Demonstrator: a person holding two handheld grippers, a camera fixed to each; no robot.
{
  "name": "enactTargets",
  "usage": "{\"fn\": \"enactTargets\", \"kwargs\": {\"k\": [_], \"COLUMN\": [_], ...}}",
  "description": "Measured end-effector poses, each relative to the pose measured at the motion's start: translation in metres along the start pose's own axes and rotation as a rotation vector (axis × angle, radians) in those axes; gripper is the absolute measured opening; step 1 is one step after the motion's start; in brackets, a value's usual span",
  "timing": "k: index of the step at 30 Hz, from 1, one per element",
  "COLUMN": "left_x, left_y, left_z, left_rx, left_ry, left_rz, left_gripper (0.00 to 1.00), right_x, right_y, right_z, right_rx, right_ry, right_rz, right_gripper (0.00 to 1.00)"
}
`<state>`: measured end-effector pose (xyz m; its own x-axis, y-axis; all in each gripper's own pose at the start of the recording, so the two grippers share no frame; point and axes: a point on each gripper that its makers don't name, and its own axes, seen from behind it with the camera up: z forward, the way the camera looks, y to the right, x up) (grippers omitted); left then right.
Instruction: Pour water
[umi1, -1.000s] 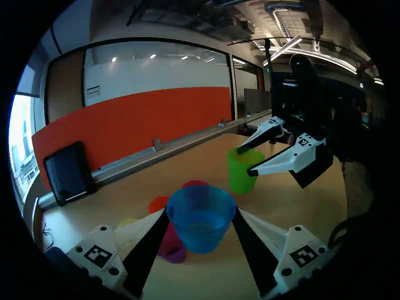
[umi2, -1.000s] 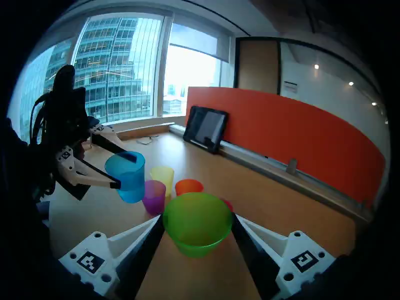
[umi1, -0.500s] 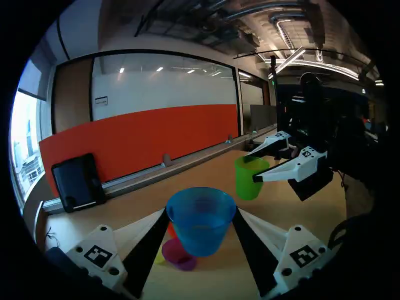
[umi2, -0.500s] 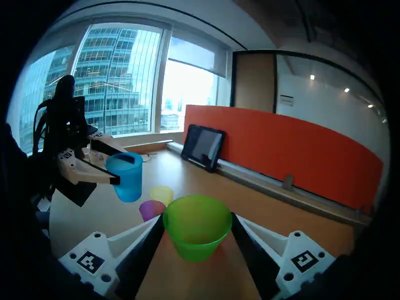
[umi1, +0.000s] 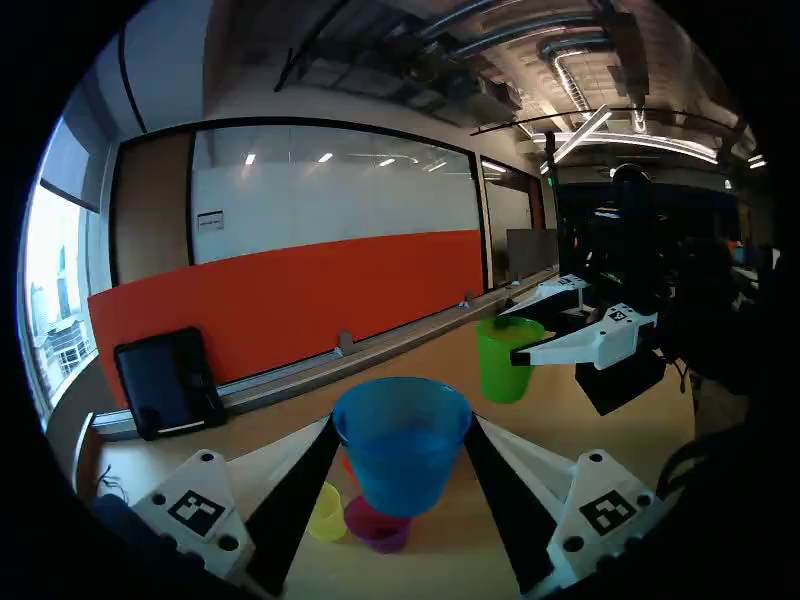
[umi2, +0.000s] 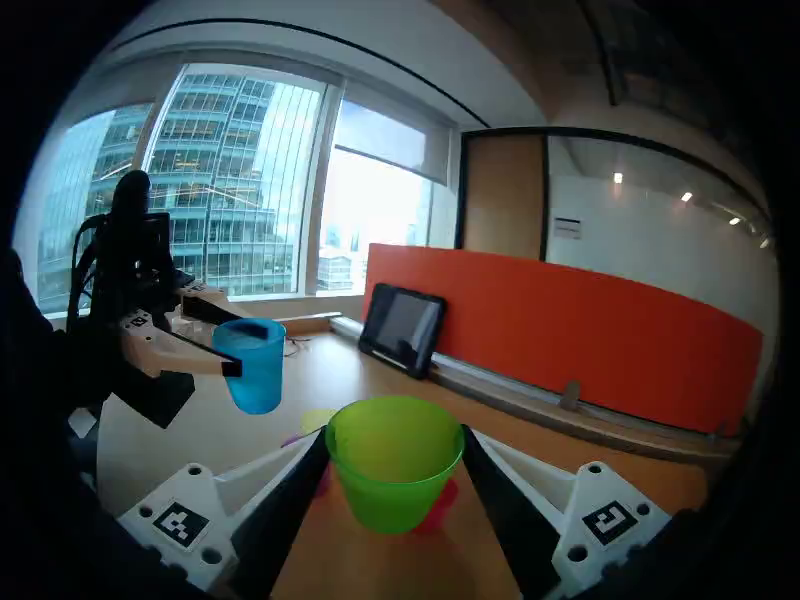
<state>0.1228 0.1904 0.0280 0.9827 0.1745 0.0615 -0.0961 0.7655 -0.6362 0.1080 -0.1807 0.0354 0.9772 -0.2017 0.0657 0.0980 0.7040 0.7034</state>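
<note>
Wood bench runs along an orange partition, with a tablet leaning at the far edge.

Your left gripper is clamped on the blue cup, both fingers pressing its sides just under the rim. It's upright and held off the bench. Your right gripper grips the green cup the same way, also airborne and upright. The two cups are well apart, rims roughly level. I can't tell the water level in either one.

A yellow cup and a purple cup sit on the bench under the blue one, toward your near edge.

Risks as I see them:
- If you tilt before the rims line up, the stream hits the bench or the spare cups.
- Tapered plastic walls: the cup may pivot or slide between the fingers once tipped.
- With both cups in the air, any wobble in the receiving cup moves the target.
</note>
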Motion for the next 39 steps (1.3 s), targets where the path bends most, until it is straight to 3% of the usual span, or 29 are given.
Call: {"fn": "enactTargets", "kwargs": {"k": [12,30,39], "left_x": [0.014,0.027,0.039], "left_y": [-0.013,-0.019,-0.028], "left_z": [-0.006,-0.009,-0.009], "left_rx": [0.011,0.002,0.023], "left_ry": [0.042,0.074,0.092], "left_rz": [-0.003,-0.017,0.034], "left_gripper": [0.87,0.87,0.87], "right_x": [0.025,0.030,0.030], "right_y": [-0.003,-0.011,-0.021], "right_z": [0.005,0.008,0.010], "right_rx": [-0.009,0.017,0.050], "right_ry": [0.069,0.080,0.087], "right_rz": [0.011,0.013,0.025], "right_gripper": [0.95,0.95,0.95]}}
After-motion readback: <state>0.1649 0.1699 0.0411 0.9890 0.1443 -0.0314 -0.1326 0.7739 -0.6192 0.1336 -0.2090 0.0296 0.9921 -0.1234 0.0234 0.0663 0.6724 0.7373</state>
